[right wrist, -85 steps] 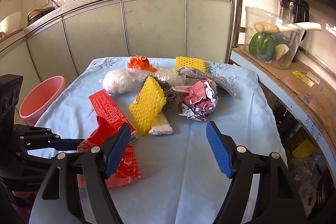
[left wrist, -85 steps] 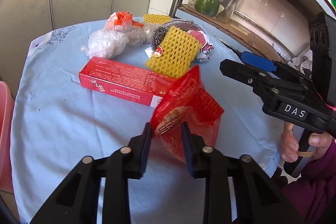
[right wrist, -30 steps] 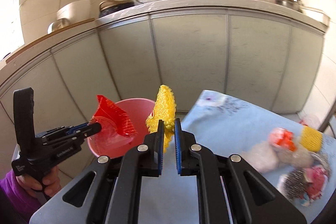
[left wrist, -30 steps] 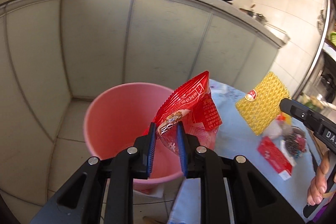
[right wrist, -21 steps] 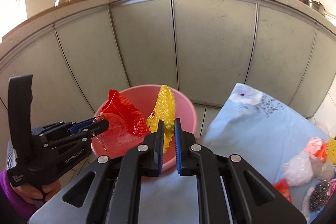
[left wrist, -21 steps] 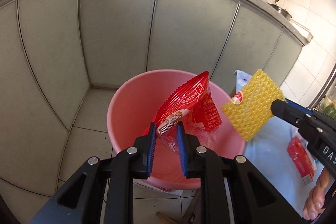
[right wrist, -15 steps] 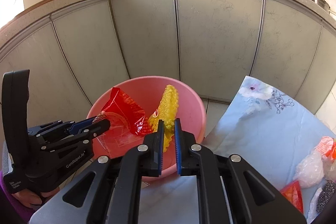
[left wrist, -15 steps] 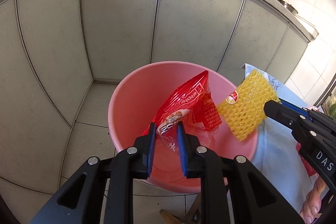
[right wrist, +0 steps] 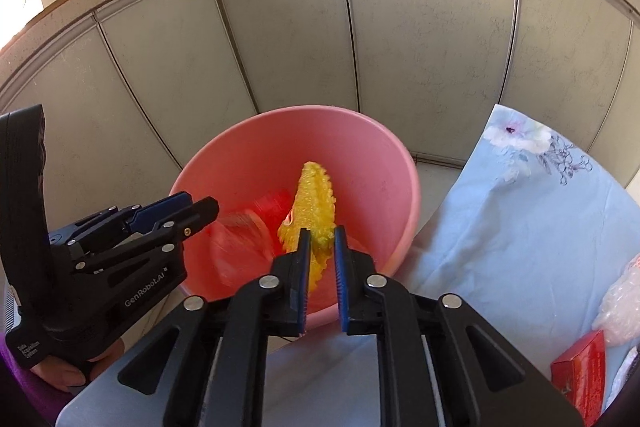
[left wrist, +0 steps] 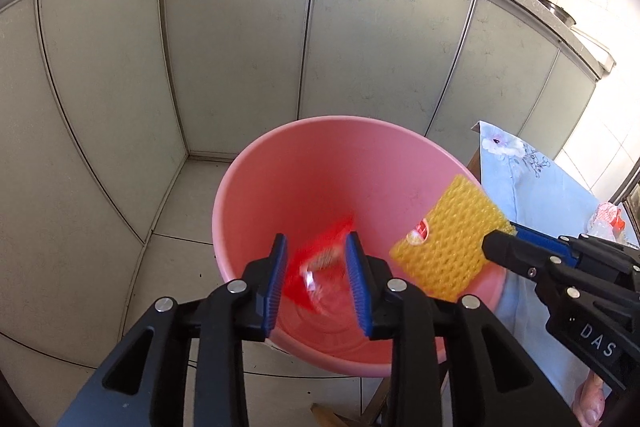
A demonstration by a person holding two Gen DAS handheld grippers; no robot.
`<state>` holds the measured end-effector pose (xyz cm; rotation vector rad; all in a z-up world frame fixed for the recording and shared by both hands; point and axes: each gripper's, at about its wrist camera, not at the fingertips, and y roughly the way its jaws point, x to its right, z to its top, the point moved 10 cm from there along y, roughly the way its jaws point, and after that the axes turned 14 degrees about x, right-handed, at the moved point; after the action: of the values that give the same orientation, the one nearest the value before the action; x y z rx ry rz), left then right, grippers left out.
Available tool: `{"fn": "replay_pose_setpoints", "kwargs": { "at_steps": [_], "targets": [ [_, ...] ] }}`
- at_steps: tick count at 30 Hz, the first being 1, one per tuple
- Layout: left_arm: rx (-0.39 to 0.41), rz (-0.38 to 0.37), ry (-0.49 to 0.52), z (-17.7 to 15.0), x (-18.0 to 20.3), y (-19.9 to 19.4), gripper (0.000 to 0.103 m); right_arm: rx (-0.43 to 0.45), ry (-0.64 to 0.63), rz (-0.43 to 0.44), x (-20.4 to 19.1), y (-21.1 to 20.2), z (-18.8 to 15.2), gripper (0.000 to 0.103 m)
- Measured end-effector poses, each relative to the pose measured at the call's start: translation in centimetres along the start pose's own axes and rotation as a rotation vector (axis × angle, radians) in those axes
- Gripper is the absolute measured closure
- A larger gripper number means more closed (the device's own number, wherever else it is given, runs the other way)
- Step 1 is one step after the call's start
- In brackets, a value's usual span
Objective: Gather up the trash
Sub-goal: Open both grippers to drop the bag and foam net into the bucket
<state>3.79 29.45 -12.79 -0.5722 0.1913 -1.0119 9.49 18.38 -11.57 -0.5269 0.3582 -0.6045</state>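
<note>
both claws opening over the pink bucket

your left gripper (left wrist: pixel 316 247) is hanging above the pink bucket (left wrist: pixel 248 187), its jaws having just been opening; they are now standing well apart, and the red wrapper (left wrist: pixel 316 263) is showing between them as a blur, clear of both pads and over the bucket's inside. your right gripper (right wrist: pixel 319 233) is pointing down over the bucket's near rim, and its jaws have just been opening too. the yellow foam net (right wrist: pixel 314 207) is still sitting between those narrowly parted pads, reaching up over the bucket's hollow; whether the pads are still pressing on it you cannot tell. beside the bucket, the blue tablecloth (right wrist: pixel 520 219) is carrying a red box (right wrist: pixel 580 367) at its near edge.
</note>
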Motion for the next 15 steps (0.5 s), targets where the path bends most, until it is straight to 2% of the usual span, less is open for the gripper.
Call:
{"fn": "replay_pose_setpoints", "kwargs": {
  "at_steps": [1, 3, 9, 15],
  "targets": [
    [0.003, 0.000, -0.002, 0.1, 0.0, -0.1, 0.069, 0.005, 0.008, 0.006, 0.0, -0.2, 0.1, 0.074],
    [0.011, -0.005, -0.006, 0.2, 0.0, -0.5, 0.066, 0.019, 0.010, 0.006, 0.1, -0.6, 0.2, 0.066],
    [0.037, -0.028, -0.015, 1.1, 0.2, -2.0, 0.063, 0.061, -0.001, -0.004, 0.3, -2.6, 0.9, 0.066],
    [0.088, -0.102, -0.022, 2.6, 2.1, -4.3, 0.062, 0.129, -0.015, -0.042, 1.4, -6.4, 1.6, 0.065]
  ]
}}
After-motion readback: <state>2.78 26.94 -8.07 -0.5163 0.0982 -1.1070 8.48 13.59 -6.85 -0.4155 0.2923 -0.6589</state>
